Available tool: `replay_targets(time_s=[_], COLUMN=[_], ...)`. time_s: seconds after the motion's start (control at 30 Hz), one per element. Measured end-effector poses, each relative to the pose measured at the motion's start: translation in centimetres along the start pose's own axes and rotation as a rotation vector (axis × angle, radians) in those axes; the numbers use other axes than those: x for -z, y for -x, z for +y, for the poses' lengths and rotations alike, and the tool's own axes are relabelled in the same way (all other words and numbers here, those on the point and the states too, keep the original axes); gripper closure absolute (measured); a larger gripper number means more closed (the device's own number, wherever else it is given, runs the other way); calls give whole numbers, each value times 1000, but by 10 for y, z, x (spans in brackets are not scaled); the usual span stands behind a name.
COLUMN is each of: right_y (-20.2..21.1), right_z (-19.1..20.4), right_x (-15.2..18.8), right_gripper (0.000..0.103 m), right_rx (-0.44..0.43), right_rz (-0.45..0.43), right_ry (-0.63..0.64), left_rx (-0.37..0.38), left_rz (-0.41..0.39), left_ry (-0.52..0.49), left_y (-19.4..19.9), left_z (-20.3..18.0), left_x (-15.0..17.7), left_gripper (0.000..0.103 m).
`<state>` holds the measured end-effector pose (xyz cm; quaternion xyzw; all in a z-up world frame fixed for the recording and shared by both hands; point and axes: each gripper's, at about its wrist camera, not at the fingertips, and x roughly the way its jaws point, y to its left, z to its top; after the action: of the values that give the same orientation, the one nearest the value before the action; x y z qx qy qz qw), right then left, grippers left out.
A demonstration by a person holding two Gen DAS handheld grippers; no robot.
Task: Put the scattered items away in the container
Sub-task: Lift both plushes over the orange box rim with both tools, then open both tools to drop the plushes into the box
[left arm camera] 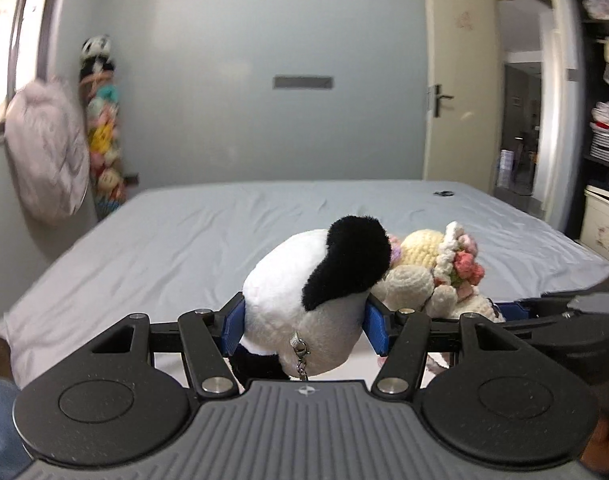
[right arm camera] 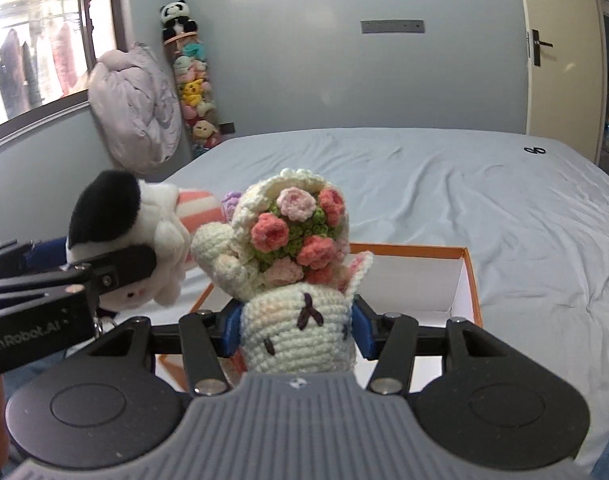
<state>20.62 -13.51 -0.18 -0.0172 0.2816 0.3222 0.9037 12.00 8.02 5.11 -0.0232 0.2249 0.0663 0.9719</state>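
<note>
From the left wrist camera, I see my left hand-held gripper (left arm camera: 304, 322) with its blue pads pressed on either side of a black-and-white plush panda (left arm camera: 312, 280), holding it wide between the fingers; a small metal clasp and chain (left arm camera: 300, 354) hangs from the toy's underside. The panda is lifted clear above the near edge of the bed (left arm camera: 184, 236), which is covered in a pale blue sheet. Just beside it on the right is a crocheted cream bunny (left arm camera: 428, 276) carrying a bouquet of pink flowers, gripped by my right hand-held gripper (left arm camera: 500, 308), whose black arm comes in from the right edge. A small dark object (left arm camera: 443, 192) lies near the bed's far right corner. From the right wrist camera, my right hand-held gripper (right arm camera: 298, 330) has its blue pads closed on the crocheted bunny's (right arm camera: 300, 332) head, jaws about half apart, with the toy's bouquet (right arm camera: 304, 236) rising above. Below and behind the bunny sits an open orange-rimmed box (right arm camera: 470, 276) with a white inside, resting on the bed (right arm camera: 484, 200) near its near edge. To the left, the left hand-held gripper (right arm camera: 84, 272) holds the plush panda (right arm camera: 116, 224) just beside the bunny, above the box's left side.
</note>
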Motion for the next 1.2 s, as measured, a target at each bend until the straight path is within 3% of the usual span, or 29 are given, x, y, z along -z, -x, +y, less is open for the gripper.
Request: replay_targets(time_s=[0.17, 0.3, 0.5, 0.93, 1.2], right_y=[-43, -71, -93, -101, -98], right_z=[-5, -19, -22, -35, -34], right_x=[-2, 2, 16, 33, 37], right_gripper=[47, 47, 46, 44, 41], right_rx=[16, 3, -6, 40, 68], right_rz=[96, 180, 263, 374, 381], right_ry=[-32, -105, -155, -188, -151], left_rx=[-56, -68, -86, -117, -97], left_rz=[139, 190, 213, 228, 277], left_ry=[45, 41, 5, -118, -91], left_y=[-39, -58, -62, -74, -79], left_z=[12, 18, 17, -13, -8], left_x=[9, 19, 28, 49, 53], left_gripper=[33, 33, 31, 28, 26])
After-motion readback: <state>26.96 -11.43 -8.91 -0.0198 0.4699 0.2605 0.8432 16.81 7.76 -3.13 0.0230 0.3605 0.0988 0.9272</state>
